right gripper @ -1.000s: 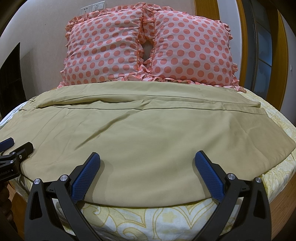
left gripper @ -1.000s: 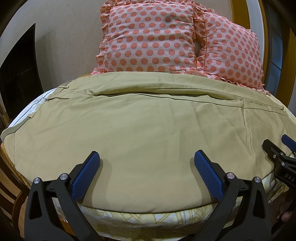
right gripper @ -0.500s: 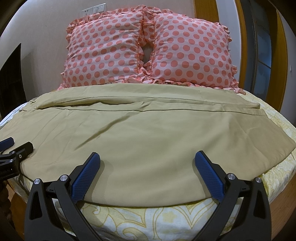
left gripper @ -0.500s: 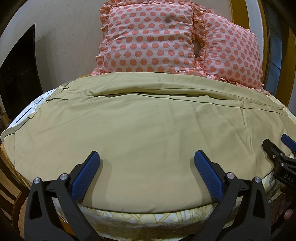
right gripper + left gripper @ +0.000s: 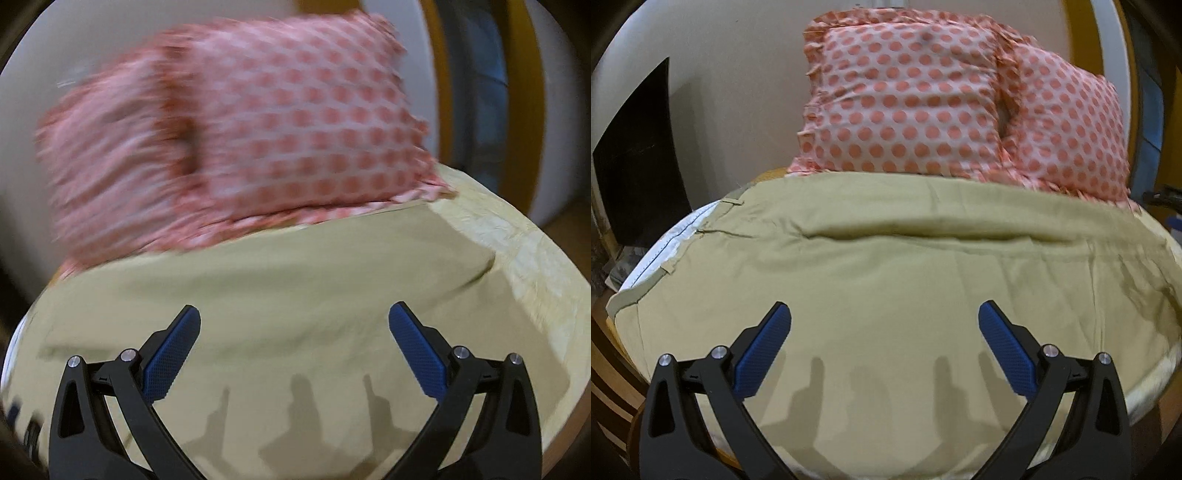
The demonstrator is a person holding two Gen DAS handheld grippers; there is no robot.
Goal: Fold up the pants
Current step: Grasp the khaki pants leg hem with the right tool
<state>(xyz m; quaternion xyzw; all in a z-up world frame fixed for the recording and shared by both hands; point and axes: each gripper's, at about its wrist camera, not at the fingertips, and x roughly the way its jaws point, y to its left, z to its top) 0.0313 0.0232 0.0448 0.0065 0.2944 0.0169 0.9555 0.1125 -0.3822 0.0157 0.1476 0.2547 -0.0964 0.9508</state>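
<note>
Khaki pants (image 5: 886, 266) lie spread flat across the bed, waistband with belt loops at the left edge (image 5: 701, 236). My left gripper (image 5: 884, 321) is open and empty, low over the near part of the pants. In the blurred right wrist view the pants (image 5: 258, 280) fill the bed's near part, and their right end lies near the bedsheet (image 5: 480, 266). My right gripper (image 5: 294, 321) is open and empty above the cloth. Both cast shadows on the fabric.
Two pink polka-dot pillows (image 5: 908, 103) (image 5: 303, 125) stand against the wall behind the pants. A yellow patterned bedsheet (image 5: 524, 251) shows at the right. A dark panel (image 5: 635, 158) stands at the left. A wooden frame (image 5: 524, 92) runs at the right.
Both grippers have moved forward over the pants and closer to the pillows. The right view has swung right and is blurred. Both jaws stay open.
</note>
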